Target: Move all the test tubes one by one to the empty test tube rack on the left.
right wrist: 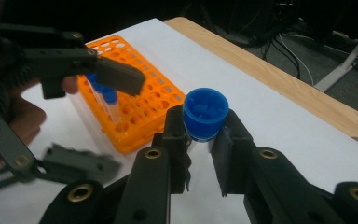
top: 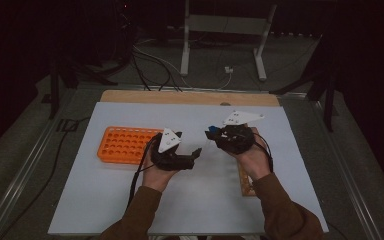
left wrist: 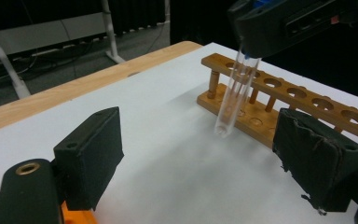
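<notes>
My right gripper [top: 212, 134] is shut on a clear test tube with a blue cap [right wrist: 206, 112], gripped just below the cap. In the left gripper view the tube [left wrist: 235, 93] hangs upright above the white board, in front of a wooden tube rack [left wrist: 284, 98]. My left gripper [top: 190, 149] stands open beside it with nothing between its pads [left wrist: 91, 156]. Behind my left hand lies an orange tube rack [top: 125, 144]. In the right gripper view two blue-capped tubes [right wrist: 105, 95] stand in that rack.
A white board [top: 130, 200] covers the table, with a wooden strip [top: 190, 97] along its far edge. The wooden rack [top: 245, 182] lies under my right forearm. A white metal stand [top: 225, 30] and cables lie on the floor beyond.
</notes>
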`<state>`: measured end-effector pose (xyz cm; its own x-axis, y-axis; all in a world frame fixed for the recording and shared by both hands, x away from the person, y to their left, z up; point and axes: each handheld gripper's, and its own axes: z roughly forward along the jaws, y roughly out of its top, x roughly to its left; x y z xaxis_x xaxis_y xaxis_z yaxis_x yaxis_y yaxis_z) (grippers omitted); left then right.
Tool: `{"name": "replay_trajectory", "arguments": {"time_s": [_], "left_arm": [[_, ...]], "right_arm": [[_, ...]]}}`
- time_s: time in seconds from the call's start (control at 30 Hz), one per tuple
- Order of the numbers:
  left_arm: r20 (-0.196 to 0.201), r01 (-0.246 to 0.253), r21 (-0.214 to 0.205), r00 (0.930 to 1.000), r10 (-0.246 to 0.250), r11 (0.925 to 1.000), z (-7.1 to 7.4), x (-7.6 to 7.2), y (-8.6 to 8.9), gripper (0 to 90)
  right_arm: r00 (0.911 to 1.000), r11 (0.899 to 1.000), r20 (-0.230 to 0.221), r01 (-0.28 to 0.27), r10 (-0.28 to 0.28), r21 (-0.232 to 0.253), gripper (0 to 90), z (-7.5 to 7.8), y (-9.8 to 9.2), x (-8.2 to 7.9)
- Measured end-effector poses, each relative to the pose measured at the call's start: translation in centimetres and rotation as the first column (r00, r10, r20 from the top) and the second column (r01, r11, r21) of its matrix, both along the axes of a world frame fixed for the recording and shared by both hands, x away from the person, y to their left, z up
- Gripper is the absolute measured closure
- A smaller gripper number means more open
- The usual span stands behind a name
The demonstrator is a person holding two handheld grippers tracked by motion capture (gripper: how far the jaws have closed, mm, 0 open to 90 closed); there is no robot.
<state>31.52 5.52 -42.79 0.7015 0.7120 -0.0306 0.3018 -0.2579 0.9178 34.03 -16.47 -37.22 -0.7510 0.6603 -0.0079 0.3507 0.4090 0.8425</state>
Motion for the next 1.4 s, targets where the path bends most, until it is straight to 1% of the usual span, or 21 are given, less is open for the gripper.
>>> {"name": "replay_trajectory", "arguments": {"time_s": [0.07,0.2,0.27,0.4,0.6,0.7,0.83,1.03,1.07,1.13,1.27,1.4], "left_arm": [[0.000,0.007,0.004,1.0000,-0.007,1.0000,-0.1,0.0,-0.3,18.1],[0.006,0.019,-0.001,0.9998,-0.019,0.9998,-0.1,0.0,-1.0,22.7],[0.013,0.028,-0.003,0.9995,-0.028,0.9996,-0.2,0.0,-1.2,29.3],[0.014,0.038,-0.016,0.9992,-0.038,0.9991,-0.3,0.1,-1.5,40.1],[-0.001,0.047,-0.042,0.9989,-0.047,0.9980,-0.6,0.3,-1.4,63.3],[-0.004,0.055,-0.048,0.9984,-0.056,0.9973,-0.7,0.3,-1.4,69.8],[0.000,0.062,-0.048,0.9981,-0.062,0.9969,-0.7,0.3,-1.5,75.5],[-0.002,0.074,-0.056,0.9972,-0.074,0.9957,-0.9,0.2,-1.5,78.2],[-0.004,0.071,-0.058,0.9975,-0.071,0.9958,-0.9,0.3,-1.5,78.4],[-0.012,0.063,-0.060,0.9979,-0.064,0.9962,-1.0,0.4,-1.3,78.4],[-0.026,0.038,-0.048,0.9989,-0.039,0.9981,-1.2,0.5,-0.8,78.5],[-0.039,0.023,-0.047,0.9990,-0.025,0.9987,-1.3,0.5,-0.4,78.5]], "right_arm": [[1.0000,1.000,-0.002,-0.007,0.007,0.002,77.1,-0.1,0.3,0.0],[0.9998,1.000,-0.012,-0.018,0.018,0.005,77.1,-0.3,0.8,-0.1],[0.9996,1.000,-0.016,-0.023,0.023,0.003,77.1,-0.4,1.1,-0.1],[0.9992,0.999,-0.018,-0.035,0.035,0.006,77.1,-0.5,1.6,-0.2],[0.9988,0.999,-0.021,-0.045,0.045,0.009,77.0,-0.6,2.0,-0.3],[0.9984,0.999,-0.026,-0.050,0.051,0.013,77.0,-0.7,2.1,-0.3],[0.9981,0.998,-0.030,-0.053,0.054,0.013,77.1,-0.8,2.1,-0.4],[0.9977,0.998,-0.036,-0.057,0.058,0.014,76.4,-0.9,2.1,-0.3],[0.9976,0.998,-0.039,-0.056,0.057,0.020,73.6,-0.9,2.1,-0.3],[0.9975,0.998,-0.046,-0.052,0.054,0.046,63.1,-0.9,1.9,-0.2],[0.9975,0.996,-0.048,-0.048,0.051,0.073,45.6,-0.8,1.3,-0.3],[0.9983,0.994,-0.045,-0.032,0.037,0.108,30.9,-0.6,0.7,-0.3]]}}
